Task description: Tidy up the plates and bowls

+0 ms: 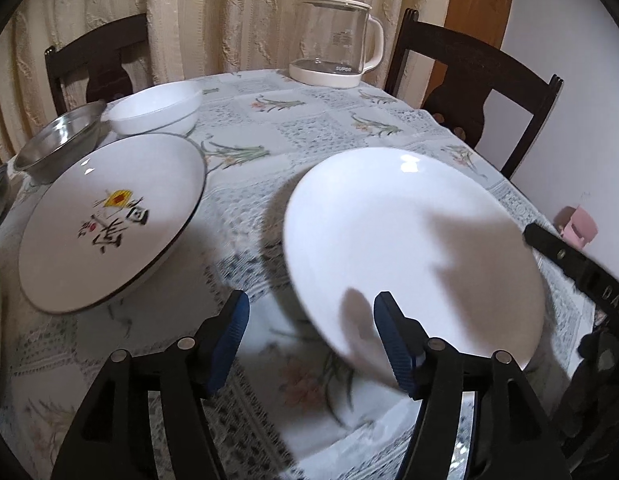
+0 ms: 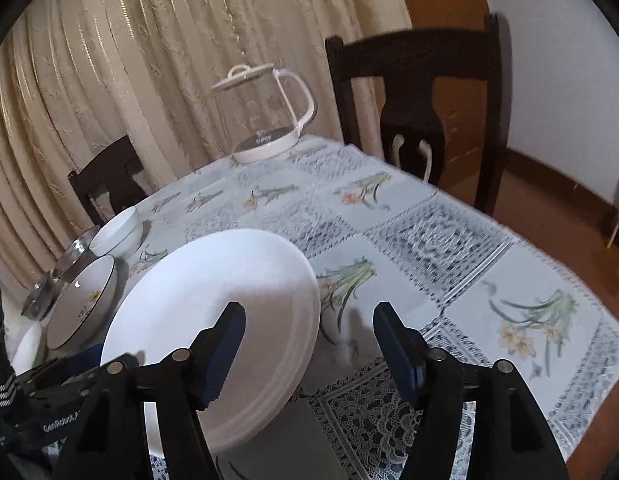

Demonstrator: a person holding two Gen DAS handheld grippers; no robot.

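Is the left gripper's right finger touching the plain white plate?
Cannot tell. In the left wrist view the finger overlaps the plate rim, but blur hides any contact or gap.

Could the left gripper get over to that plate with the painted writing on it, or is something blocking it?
Probably yes. The left gripper is open with nothing held, and the painted plate lies just to its left on the tablecloth. Only bare cloth lies between them; the plain white plate sits on the other side.
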